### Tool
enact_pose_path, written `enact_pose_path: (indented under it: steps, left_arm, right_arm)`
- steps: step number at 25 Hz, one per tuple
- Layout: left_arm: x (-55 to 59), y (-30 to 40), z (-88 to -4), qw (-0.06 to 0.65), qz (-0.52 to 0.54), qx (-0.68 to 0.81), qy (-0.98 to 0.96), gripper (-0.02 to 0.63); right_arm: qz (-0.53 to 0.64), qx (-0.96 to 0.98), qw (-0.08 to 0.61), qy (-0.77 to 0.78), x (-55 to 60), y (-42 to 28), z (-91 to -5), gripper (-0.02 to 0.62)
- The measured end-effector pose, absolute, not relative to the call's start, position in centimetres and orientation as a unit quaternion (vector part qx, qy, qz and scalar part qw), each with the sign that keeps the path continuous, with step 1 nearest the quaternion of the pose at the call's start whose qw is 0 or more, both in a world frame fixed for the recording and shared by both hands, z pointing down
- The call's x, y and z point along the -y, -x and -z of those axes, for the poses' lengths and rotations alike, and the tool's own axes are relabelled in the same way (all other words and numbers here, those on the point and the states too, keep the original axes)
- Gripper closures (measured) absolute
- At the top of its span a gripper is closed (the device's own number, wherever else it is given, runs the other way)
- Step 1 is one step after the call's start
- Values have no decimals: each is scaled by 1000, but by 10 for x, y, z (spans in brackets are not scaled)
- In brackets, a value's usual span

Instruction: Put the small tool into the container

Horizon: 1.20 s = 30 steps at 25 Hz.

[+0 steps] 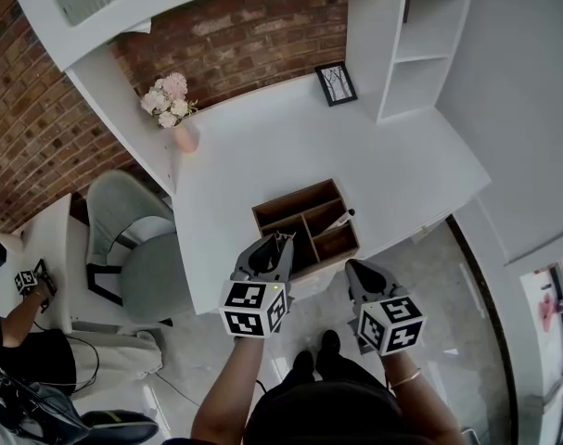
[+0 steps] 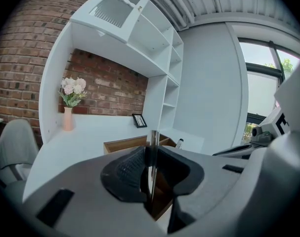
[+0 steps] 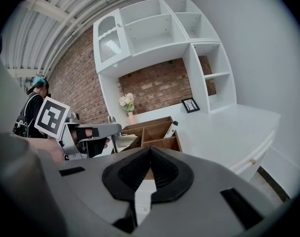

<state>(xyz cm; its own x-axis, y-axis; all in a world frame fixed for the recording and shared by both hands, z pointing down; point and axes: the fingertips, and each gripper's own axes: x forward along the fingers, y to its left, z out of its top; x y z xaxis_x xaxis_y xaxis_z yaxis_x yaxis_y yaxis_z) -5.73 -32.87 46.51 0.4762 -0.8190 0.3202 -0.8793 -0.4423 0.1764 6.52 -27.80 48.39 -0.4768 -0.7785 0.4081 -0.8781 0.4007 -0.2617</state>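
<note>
A wooden container [image 1: 304, 225] with several compartments sits near the front edge of the white desk [image 1: 262, 146]. A white marker with a dark cap [image 1: 339, 219] leans in its right compartment. My left gripper [image 1: 279, 240] hovers at the container's front left corner, shut on the small tool [image 2: 153, 149], a thin metal rod that sticks up between the jaws. The same rod [image 3: 110, 120] shows in the right gripper view. My right gripper [image 1: 355, 269] is off the desk's front edge, to the right of the container [image 3: 157, 131], shut with nothing in it.
A pink vase of flowers [image 1: 174, 109] and a small framed picture [image 1: 337, 83] stand at the back of the desk. White shelves [image 1: 415, 44] rise at the right. A grey chair [image 1: 133, 239] is left of the desk, with a person [image 1: 21, 313] beyond it.
</note>
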Motion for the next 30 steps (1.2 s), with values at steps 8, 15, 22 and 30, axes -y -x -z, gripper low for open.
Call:
enact_pose_path:
  steps: [8, 15, 22, 30]
  left_arm:
    - [327, 56, -472, 172, -108, 506, -839, 509]
    - [313, 61, -478, 186, -110, 508, -834, 505]
    - [286, 71, -492, 203, -127, 513, -824, 506]
    - [252, 91, -496, 215, -132, 526, -812, 534]
  right_arm:
    - [-221, 828, 106, -505, 271, -70, -482, 591]
    - [-222, 828, 106, -504, 262, -70, -482, 591]
    - [-220, 835, 109, -493, 250, -60, -483, 591]
    - [-211, 842, 112, -484, 235, -46, -478, 591]
